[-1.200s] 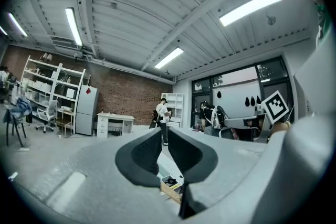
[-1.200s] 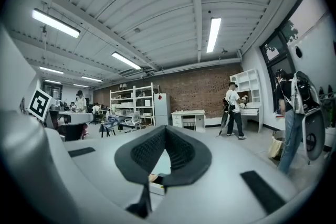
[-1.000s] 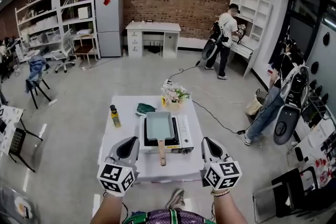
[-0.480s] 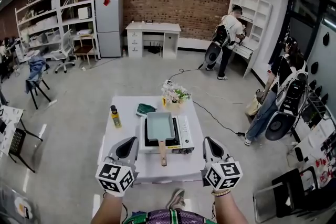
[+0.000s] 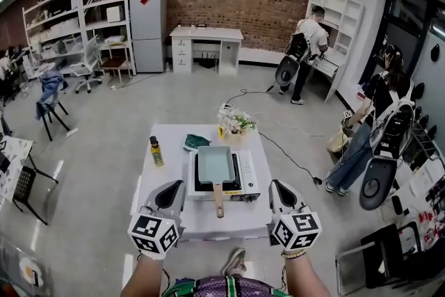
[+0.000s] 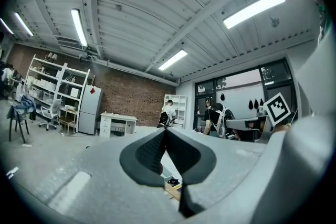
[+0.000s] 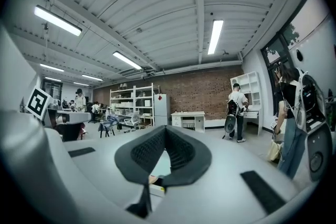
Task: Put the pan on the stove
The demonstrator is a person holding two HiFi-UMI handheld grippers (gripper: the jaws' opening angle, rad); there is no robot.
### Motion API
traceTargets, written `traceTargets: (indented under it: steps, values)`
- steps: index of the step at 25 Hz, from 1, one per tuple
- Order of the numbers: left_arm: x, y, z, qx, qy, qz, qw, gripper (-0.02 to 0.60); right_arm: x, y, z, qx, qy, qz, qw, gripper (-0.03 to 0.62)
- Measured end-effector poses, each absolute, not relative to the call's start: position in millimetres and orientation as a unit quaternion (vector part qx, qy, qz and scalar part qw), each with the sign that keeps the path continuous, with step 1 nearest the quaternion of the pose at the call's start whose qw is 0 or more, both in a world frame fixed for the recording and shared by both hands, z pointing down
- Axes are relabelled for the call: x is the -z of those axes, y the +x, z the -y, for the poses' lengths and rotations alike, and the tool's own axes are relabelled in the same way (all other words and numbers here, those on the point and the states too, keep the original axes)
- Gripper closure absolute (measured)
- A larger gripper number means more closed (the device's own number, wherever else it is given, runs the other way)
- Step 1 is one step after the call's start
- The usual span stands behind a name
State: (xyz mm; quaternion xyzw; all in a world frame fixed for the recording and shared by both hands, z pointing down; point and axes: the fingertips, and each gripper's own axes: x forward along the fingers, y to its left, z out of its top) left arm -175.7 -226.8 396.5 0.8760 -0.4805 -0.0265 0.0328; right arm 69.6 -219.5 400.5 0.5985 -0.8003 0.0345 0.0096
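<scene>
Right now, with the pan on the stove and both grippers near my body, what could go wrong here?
1. The pan has a handle that sticks out past the front of the stove, between the left gripper and the right gripper. A forward move could knock it and turn the pan.
2. The bottle stands near the left edge of the table. A sideways sweep might tip it.

No lettering, brand, number or sign is legible anywhere in these views.
</scene>
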Motion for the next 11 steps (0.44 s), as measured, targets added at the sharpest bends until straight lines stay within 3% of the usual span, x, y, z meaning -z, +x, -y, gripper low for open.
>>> traceTargets:
  steps: [11]
  values:
    - [-398.3,-173.2,225.5,0.021,0.877,0.479,0.033,0.563,-401.7,68.8,218.9,-0.032,0.602,0.798,0.021,0.594]
